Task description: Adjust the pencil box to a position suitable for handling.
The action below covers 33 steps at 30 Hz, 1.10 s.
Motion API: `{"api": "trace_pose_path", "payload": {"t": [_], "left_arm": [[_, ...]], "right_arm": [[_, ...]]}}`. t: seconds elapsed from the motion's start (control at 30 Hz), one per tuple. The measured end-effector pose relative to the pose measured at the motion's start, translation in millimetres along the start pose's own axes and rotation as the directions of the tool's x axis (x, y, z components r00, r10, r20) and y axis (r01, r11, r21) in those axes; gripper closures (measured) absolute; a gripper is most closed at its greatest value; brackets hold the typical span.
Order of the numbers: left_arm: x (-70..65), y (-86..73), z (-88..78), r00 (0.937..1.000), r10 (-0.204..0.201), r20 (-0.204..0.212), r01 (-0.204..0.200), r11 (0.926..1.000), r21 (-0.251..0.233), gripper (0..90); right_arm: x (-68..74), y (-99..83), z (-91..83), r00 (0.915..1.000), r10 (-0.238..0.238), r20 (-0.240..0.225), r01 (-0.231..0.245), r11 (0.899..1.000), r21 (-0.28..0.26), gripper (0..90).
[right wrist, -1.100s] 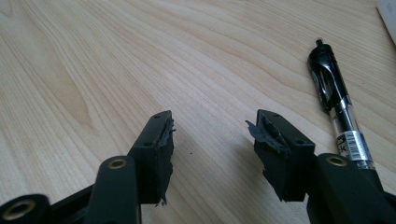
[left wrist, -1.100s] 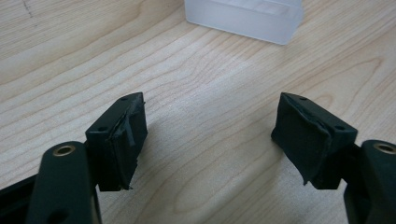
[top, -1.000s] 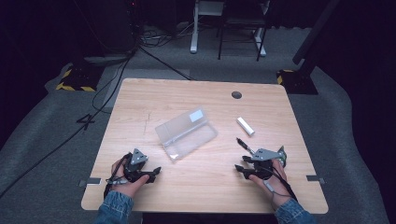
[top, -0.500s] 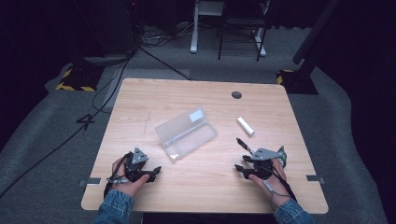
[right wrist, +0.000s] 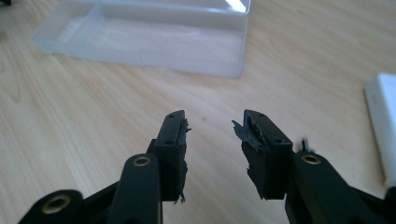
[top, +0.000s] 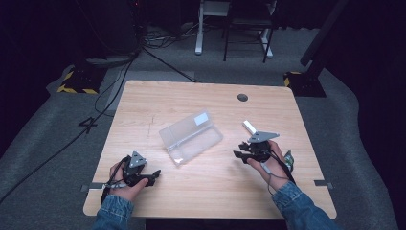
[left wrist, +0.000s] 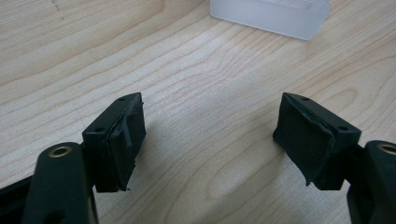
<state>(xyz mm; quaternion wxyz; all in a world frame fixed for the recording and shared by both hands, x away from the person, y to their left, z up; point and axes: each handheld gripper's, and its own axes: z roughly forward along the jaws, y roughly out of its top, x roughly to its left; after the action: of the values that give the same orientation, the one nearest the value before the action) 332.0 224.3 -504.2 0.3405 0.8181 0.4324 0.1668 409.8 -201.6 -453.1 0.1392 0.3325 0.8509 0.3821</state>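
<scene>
Wooden table (top: 210, 191), clear plastic case (top: 190, 137) lying open mid-table. White block (top: 248, 127) just beyond right gripper (top: 238, 154); jaws apart, just been closing, nothing between. Left gripper (top: 154, 176) near front edge: jaws spread, empty. Right gripper view catches block edge (right wrist: 382, 126).

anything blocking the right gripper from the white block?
Nothing visible. In the right gripper view, bare table separates the right gripper from the white block, which lies to the jaws' right rather than ahead. The clear case sits ahead, apart from both. The jaws have just been closing, with nothing between them.
</scene>
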Motion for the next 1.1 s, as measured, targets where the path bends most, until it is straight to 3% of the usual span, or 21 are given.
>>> {"api": "trace_pose_path", "payload": {"t": [0.27, 0.47, 0.7, 0.77, 0.87, 1.0, 1.1], "left_arm": [[0.2, 0.0, 0.1, 1.0000, 0.001, 0.001, -0.001, 1.0000, 0.000, 24.3], [0.3, 0.9, 1.0, 1.0000, 0.005, 0.006, -0.005, 1.0000, 0.002, 22.8], [0.1, 1.5, 1.8, 1.0000, 0.001, 0.009, -0.001, 1.0000, 0.004, 22.1], [0.1, 1.6, 1.9, 1.0000, 0.002, 0.009, -0.002, 1.0000, 0.004, 22.1], [0.0, 1.6, 2.1, 1.0000, 0.002, 0.009, -0.002, 1.0000, 0.003, 22.0], [0.1, 1.7, 2.0, 0.9999, 0.002, 0.010, -0.002, 1.0000, 0.004, 21.9], [0.1, 1.7, 2.1, 0.9999, 0.002, 0.010, -0.002, 1.0000, 0.003, 21.9]], "right_arm": [[-10.8, 35.9, 10.6, 1.0000, -0.005, 0.004, 0.005, 1.000, 0.004, 56.6], [-9.9, 57.8, 22.6, 0.9998, -0.018, -0.001, 0.019, 1.000, 0.016, 54.2], [-12.3, 71.1, 43.2, 0.9995, -0.031, 0.011, 0.031, 0.998, 0.048, 53.5], [-15.3, 73.1, 50.0, 0.9998, -0.016, 0.010, 0.016, 0.999, 0.044, 52.2], [-20.1, 76.3, 62.9, 0.9998, -0.004, 0.019, 0.003, 0.996, 0.084, 53.2], [-22.3, 80.0, 80.0, 0.9989, 0.046, -0.002, -0.045, 0.994, 0.096, 56.5], [-22.0, 77.9, 92.0, 0.9973, 0.072, 0.011, -0.073, 0.989, 0.129, 62.0]]}}
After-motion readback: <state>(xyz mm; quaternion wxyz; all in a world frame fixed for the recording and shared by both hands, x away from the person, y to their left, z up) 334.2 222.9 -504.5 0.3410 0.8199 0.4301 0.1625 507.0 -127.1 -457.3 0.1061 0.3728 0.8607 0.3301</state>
